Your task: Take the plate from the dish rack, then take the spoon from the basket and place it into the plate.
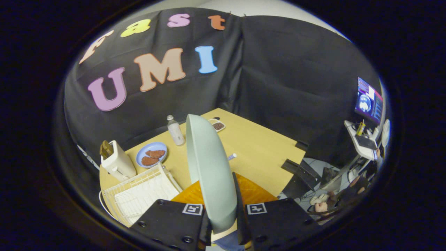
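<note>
A pale green plate (209,167) stands on edge between my two fingers, lifted above the table. My gripper (223,218) is shut on the plate at its lower rim. The white wire dish rack (139,191) lies below and to the left of the fingers, with no plate in it. An orange basket (251,190) sits on the table just behind the plate, partly hidden by it. The handle tip of what looks like the spoon (232,156) pokes out past the plate's right edge, beyond the basket.
On the wooden table (264,146) stand a white toaster (116,161), a blue plate with brown food (151,154), a clear bottle (175,130) and a small tray of dark bits (217,124). A black chair (303,174) and a monitor (368,100) are off to the right.
</note>
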A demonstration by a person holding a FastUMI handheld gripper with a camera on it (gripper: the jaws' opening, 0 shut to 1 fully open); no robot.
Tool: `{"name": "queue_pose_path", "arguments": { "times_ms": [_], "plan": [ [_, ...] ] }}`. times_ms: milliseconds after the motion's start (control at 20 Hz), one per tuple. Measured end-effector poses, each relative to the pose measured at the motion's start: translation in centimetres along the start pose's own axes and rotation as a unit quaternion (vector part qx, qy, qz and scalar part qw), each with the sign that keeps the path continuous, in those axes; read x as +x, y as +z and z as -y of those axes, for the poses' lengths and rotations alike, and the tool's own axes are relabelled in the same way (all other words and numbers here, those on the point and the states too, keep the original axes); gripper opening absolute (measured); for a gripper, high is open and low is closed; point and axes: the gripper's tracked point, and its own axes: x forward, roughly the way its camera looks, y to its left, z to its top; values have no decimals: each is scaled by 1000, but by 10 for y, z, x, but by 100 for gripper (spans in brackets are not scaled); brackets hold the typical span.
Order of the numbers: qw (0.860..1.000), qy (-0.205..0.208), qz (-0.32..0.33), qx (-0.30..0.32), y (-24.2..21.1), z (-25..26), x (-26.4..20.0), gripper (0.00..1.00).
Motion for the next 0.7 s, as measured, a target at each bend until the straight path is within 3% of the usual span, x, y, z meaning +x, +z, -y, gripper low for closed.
{"name": "queue_pose_path", "arguments": {
  "times_ms": [200,450,700],
  "plan": [
    [997,-16,-50,53,-37,39,22,31],
    [985,30,-132,105,-91,41,59,32],
    [972,43,-217,79,-137,50,86,32]
  ]
}}
